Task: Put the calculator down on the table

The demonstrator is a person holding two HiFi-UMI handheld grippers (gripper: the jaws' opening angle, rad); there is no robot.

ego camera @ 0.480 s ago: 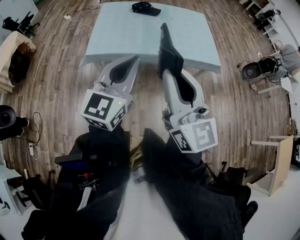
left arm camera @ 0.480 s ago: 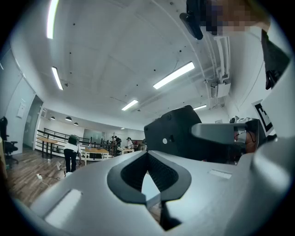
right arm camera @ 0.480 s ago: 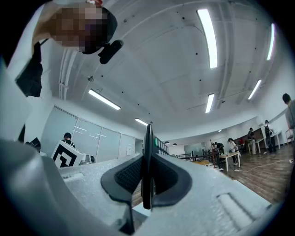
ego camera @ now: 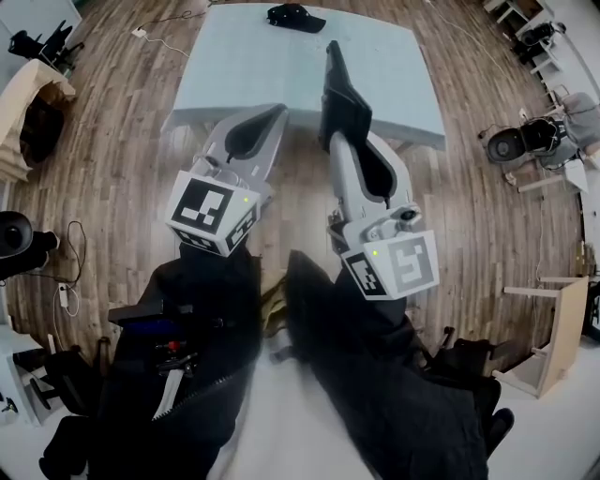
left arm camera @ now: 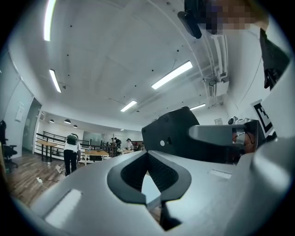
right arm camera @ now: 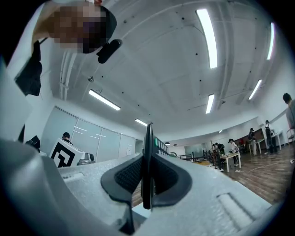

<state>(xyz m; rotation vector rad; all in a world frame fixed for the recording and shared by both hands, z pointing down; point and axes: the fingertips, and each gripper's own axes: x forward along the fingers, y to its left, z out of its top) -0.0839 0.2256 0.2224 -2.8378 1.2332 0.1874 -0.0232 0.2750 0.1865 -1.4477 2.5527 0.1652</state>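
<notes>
My right gripper (ego camera: 341, 111) is shut on a black calculator (ego camera: 335, 89), which stands on edge and points out over the near edge of the pale blue table (ego camera: 244, 66). In the right gripper view the calculator (right arm camera: 147, 156) shows as a thin dark blade clamped between the ribbed pads (right arm camera: 130, 174). My left gripper (ego camera: 278, 114) hangs beside it on the left, above the table's near edge, its fingertips together with nothing between them. The left gripper view shows the calculator (left arm camera: 171, 133) from the side, to the right.
A black item (ego camera: 293, 16) lies at the table's far edge. Wooden floor surrounds the table. A wooden stool (ego camera: 553, 328) stands at the right, an office chair (ego camera: 525, 136) beyond it, and cables (ego camera: 66, 272) at the left. My dark sleeves fill the bottom of the head view.
Both grippers have edged slightly forward toward the table. The right gripper's hold on the calculator looks the same.
</notes>
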